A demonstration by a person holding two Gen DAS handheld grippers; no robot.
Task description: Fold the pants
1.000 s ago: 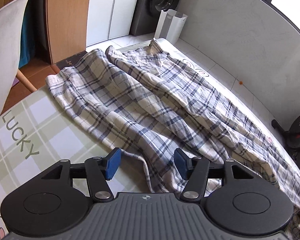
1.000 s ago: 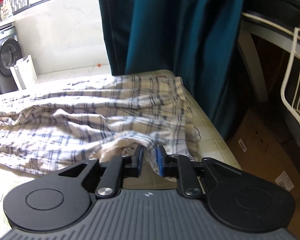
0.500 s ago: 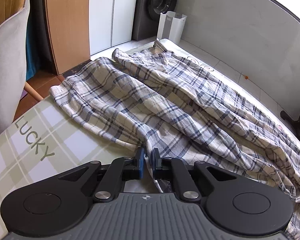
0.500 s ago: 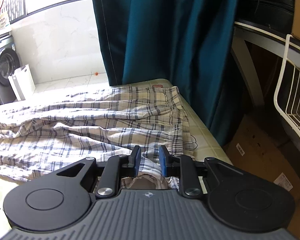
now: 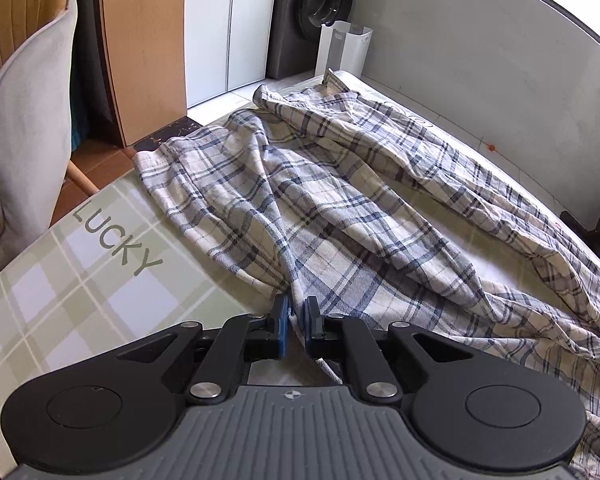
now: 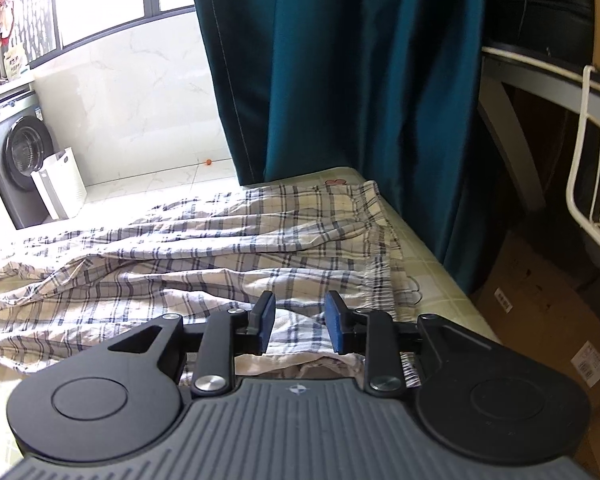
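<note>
Left wrist view: left gripper [image 5: 296,322] pinched on the near edge of the pants [image 5: 340,216].
Right gripper [image 6: 300,322]: jaws apart, empty, over the waistband end.
Pants: spread on the table [image 5: 60,300].
Handling: light, limp; best gripped at hems or waistband.

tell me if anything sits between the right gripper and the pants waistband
Nothing visible does. The right gripper is open directly over the pants, next to the gathered waistband. The left gripper is shut on the pants elsewhere, not in the way.
</note>
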